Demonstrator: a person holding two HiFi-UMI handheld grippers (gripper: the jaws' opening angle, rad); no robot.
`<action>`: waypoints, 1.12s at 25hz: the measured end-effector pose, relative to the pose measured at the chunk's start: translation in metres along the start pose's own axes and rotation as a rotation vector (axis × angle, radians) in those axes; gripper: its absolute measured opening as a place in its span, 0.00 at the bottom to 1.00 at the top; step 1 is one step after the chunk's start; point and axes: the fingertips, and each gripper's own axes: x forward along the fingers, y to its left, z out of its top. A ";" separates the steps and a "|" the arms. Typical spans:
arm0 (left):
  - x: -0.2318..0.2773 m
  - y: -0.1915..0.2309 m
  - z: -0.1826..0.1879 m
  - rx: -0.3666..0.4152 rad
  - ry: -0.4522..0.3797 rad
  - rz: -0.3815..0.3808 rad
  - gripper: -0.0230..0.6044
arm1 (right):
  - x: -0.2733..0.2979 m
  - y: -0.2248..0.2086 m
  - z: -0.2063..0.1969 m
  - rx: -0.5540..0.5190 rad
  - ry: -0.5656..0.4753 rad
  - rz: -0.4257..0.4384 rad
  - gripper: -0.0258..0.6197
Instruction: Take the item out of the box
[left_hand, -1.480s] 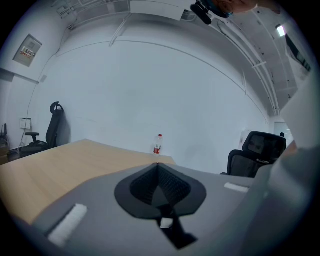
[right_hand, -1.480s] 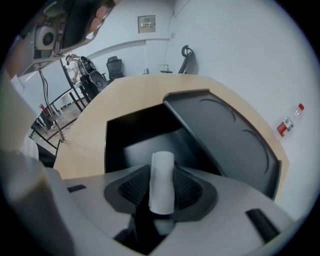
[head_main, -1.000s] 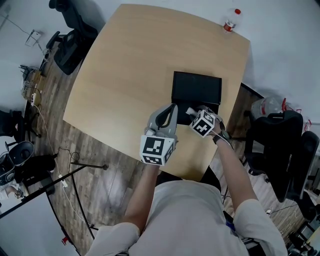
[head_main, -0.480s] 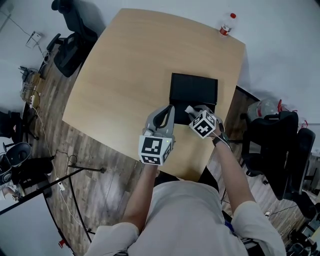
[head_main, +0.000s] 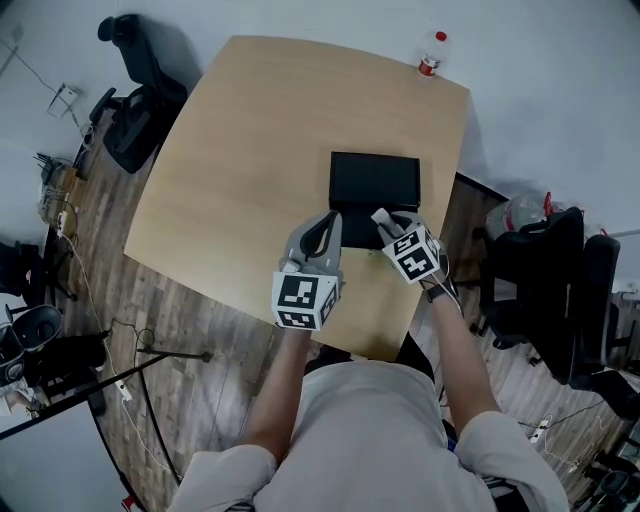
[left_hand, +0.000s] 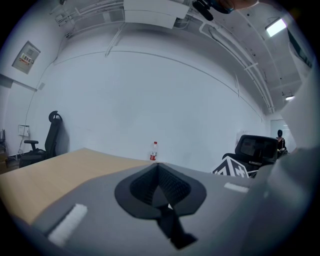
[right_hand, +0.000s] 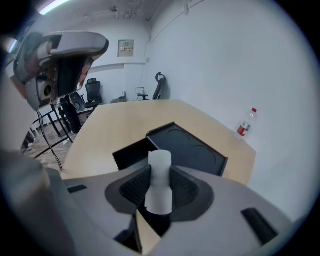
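Note:
A black box (head_main: 375, 180) lies on the light wooden table (head_main: 250, 150); in the right gripper view the box (right_hand: 192, 147) shows a flat black lid part and an open dark cavity to its left. My right gripper (head_main: 384, 220) is shut on a white cylindrical item (head_main: 380, 215) just at the box's near edge. The right gripper view shows that item (right_hand: 161, 162) upright between the ribbed pads of the right gripper (right_hand: 160, 189). To the box's near left my left gripper (head_main: 326, 226) hovers, shut with nothing in it; the left gripper (left_hand: 159, 187) shows its pads meeting.
A water bottle with a red cap (head_main: 430, 55) stands at the table's far right corner, also seen as the bottle (right_hand: 246, 123) and bottle (left_hand: 154, 150). Black office chairs stand off the table at far left (head_main: 135, 100) and at right (head_main: 565, 290).
The right gripper with the white item has drawn back a little from over the box toward its near edge. The left gripper has kept its place beside it.

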 end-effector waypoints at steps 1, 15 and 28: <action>-0.002 -0.001 0.002 0.004 -0.004 -0.003 0.05 | -0.007 -0.002 0.002 0.013 -0.013 -0.015 0.21; -0.029 -0.027 0.026 0.049 -0.057 -0.046 0.05 | -0.114 -0.006 0.026 0.222 -0.267 -0.173 0.21; -0.037 -0.037 0.054 0.048 -0.090 -0.077 0.05 | -0.211 -0.014 0.082 0.238 -0.523 -0.334 0.21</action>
